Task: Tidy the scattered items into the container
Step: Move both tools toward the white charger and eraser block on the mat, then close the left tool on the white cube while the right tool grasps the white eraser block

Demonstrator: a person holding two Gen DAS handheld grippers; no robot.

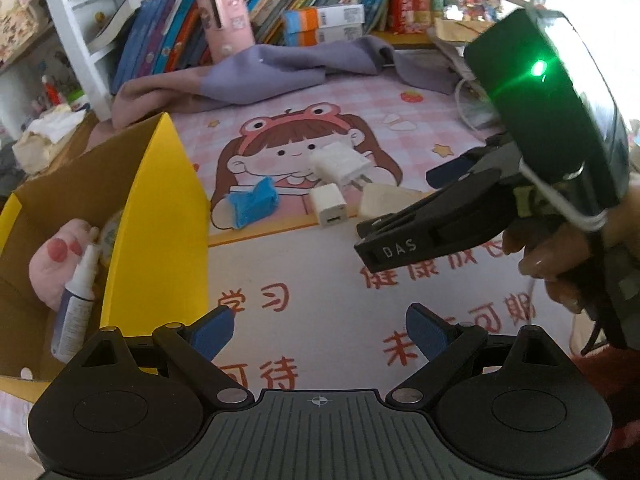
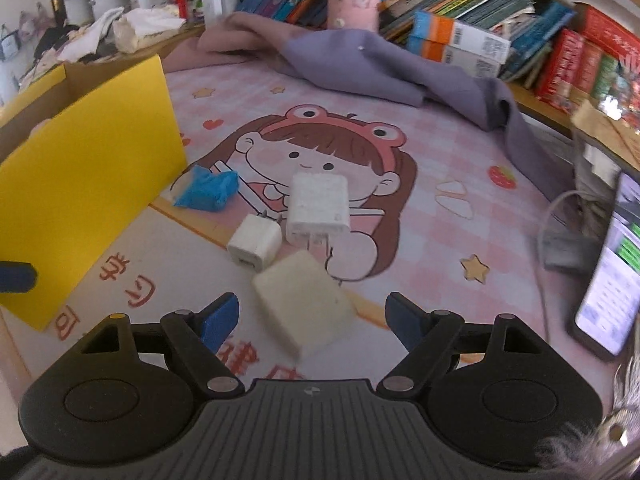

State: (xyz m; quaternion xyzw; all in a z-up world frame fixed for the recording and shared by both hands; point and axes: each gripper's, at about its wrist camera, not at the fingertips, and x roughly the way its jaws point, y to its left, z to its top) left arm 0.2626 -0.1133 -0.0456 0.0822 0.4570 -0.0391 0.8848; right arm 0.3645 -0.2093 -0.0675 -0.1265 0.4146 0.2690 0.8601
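Two hand-held grippers over a worktop with scattered items and a yellow box.

Left wrist view: the left hand-held gripper [image 1: 319, 330] has its jaws apart with nothing between them, above the worktop [image 1: 320, 280]. The yellow box [image 1: 156, 216] stands at left, holding a pink plush toy [image 1: 52, 264] and a small bottle [image 1: 78, 296]. On the mat lie a blue crumpled item [image 1: 252, 202], a large white charger [image 1: 342, 164], a small white charger [image 1: 330, 204] and a cream block [image 1: 384, 200]. The right hand-held gripper [image 1: 400, 236] hangs just beside the block.
Right wrist view: the jaws stand apart; the cream block [image 2: 304, 304] lies between and ahead of the fingertips [image 2: 222, 320], untouched. Both chargers lie beyond it, the blue item near the box.
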